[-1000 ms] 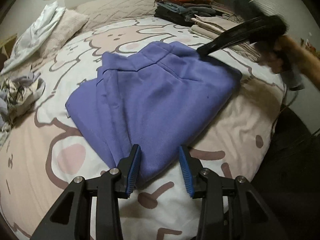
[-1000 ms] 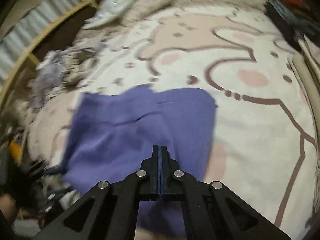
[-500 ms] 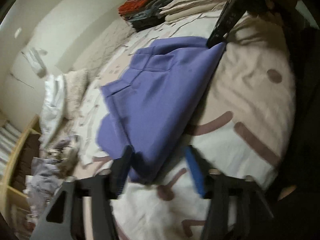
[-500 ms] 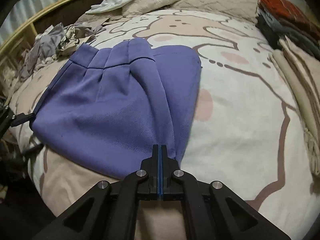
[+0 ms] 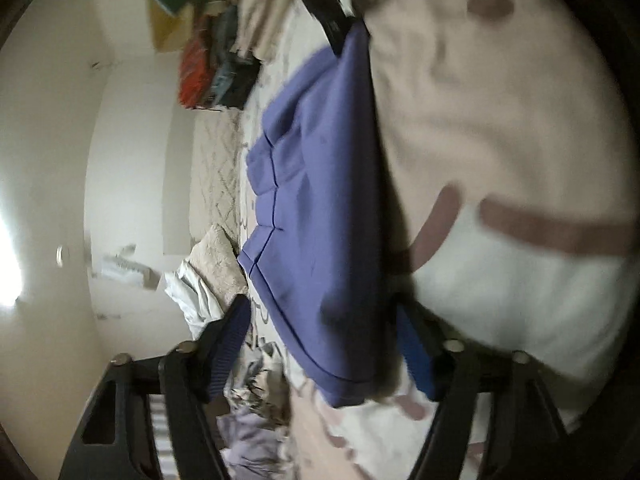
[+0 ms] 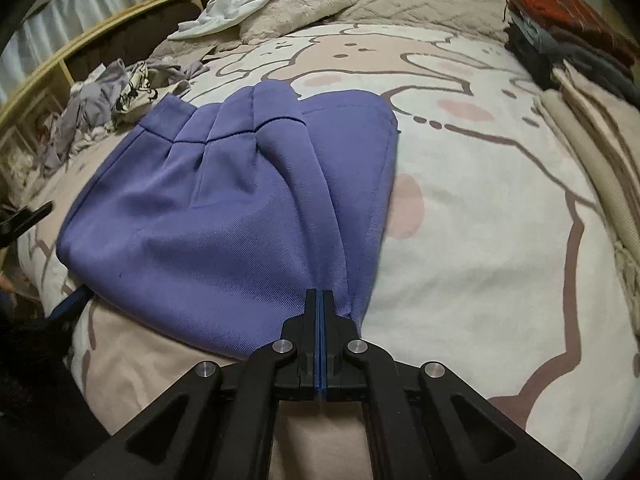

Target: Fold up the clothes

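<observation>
A purple pleated garment (image 6: 224, 200) lies partly folded on the bed's cartoon-print blanket (image 6: 480, 208). My right gripper (image 6: 320, 300) is shut on the garment's near corner. In the blurred, rolled left wrist view the same purple garment (image 5: 320, 208) runs between my open left gripper's (image 5: 324, 344) fingers, its near corner lying in the gap; the jaws stand wide apart. The right gripper's black arm (image 5: 320, 4) shows at the garment's far corner. The left gripper's finger (image 6: 24, 218) shows at the left edge of the right wrist view.
A stack of folded clothes (image 6: 568, 52) stands at the bed's far right, with beige folded fabric (image 6: 600, 140) beside it. A heap of unfolded laundry (image 6: 112, 92) lies at the far left. Pillows and a white garment (image 6: 260, 4) lie at the head. A wooden bed frame (image 6: 48, 68) runs along the left.
My left gripper has rolled sharply sideways and its view has swung; the garment's corner now sits between its open fingers. My right gripper stays shut on its corner and has spread the fabric.
</observation>
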Tool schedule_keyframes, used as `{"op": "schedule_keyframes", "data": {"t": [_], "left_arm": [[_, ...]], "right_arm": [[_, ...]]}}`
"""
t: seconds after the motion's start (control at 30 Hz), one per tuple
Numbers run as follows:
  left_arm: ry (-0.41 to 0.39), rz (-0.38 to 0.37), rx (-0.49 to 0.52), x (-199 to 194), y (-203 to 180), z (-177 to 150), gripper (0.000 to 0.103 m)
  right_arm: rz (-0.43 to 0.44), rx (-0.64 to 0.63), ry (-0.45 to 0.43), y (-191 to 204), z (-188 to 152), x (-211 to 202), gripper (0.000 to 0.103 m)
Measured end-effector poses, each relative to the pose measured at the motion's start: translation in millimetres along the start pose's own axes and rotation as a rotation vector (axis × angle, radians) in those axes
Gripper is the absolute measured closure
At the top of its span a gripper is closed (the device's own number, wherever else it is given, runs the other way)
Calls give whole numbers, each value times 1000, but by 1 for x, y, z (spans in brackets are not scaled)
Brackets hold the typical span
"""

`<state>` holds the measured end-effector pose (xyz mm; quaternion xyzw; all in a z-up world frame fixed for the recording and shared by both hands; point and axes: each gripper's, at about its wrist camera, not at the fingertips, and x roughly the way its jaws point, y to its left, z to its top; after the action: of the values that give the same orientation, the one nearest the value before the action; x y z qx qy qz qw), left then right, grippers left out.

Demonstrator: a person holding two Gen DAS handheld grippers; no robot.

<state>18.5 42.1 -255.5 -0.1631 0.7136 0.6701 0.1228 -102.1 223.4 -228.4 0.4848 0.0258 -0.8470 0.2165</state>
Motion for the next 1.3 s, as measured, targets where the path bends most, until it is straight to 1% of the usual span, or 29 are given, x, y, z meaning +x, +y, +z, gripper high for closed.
{"op": "schedule_keyframes", "data": {"t": [0.07, 0.13, 0.2, 0.27, 0.3, 0.33, 0.43, 0.5, 0.57, 0.6, 0.63, 0.67, 0.73, 0.8, 0.83, 0.9, 0.97, 1.03, 1.07, 1.13, 1.23, 1.27, 1.3], "left_arm": [[-5, 12, 73, 5, -1, -7, 43], [-25, 25, 131, 5, -6, -14, 45], [-40, 37, 170, -1, -15, -18, 56], [-60, 57, 217, -5, -27, -21, 64], [-67, 66, 234, -7, -31, -20, 65], [-68, 68, 236, -6, -32, -20, 65], [-53, 42, 192, -1, -26, -18, 66], [-28, 2, 120, 2, -17, -17, 65], [-3, -55, 28, 6, -6, -17, 66], [6, -92, -30, 8, 1, -17, 66], [15, -129, -89, 11, 7, -17, 66], [25, -166, -148, 13, 14, -17, 68], [43, -240, -266, 17, 27, -17, 70], [62, -313, -383, 22, 41, -17, 73], [71, -350, -442, 24, 47, -17, 73], [87, -433, -578, 31, 62, -22, 73], [97, -529, -742, 40, 79, -31, 73], [96, -603, -876, 54, 90, -38, 74], [93, -637, -936, 58, 94, -43, 74], [84, -685, -1017, 62, 98, -50, 74], [73, -726, -1076, 63, 94, -57, 74], [71, -737, -1090, 64, 94, -57, 74], [67, -746, -1101, 66, 96, -58, 74]], "right_arm": [[18, 5, 4, -3, 0, 0, 103], [28, 8, 7, -4, 0, 0, 103], [34, 12, 9, -4, 0, 0, 103], [31, 16, 7, -4, -1, 0, 103], [30, 19, 5, -4, -1, 0, 103], [29, 22, 4, -4, -1, 1, 103], [15, 9, 5, -1, -1, 0, 103], [-48, -82, 1, 13, 3, -7, 103], [-164, -265, -37, 37, 2, -20, 103], [-233, -394, -70, 53, -2, -27, 103], [-283, -495, -89, 64, -8, -31, 103], [-331, -595, -106, 75, -14, -36, 100], [-388, -711, -106, 88, -27, -37, 84], [-433, -811, -116, 98, -39, -36, 30], [-450, -854, -128, 102, -45, -36, 27], [-484, -939, -153, 109, -57, -34, 27], [-518, -1038, -163, 118, -68, -28, 27], [-566, -1132, -175, 126, -77, -17, 27], [-581, -1157, -183, 130, -77, -12, 27], [-608, -1203, -200, 137, -74, -1, 27], [-654, -1251, -230, 142, -62, 11, 28], [-676, -1269, -234, 141, -59, 17, 35], [-698, -1287, -239, 139, -55, 22, 50]]}}
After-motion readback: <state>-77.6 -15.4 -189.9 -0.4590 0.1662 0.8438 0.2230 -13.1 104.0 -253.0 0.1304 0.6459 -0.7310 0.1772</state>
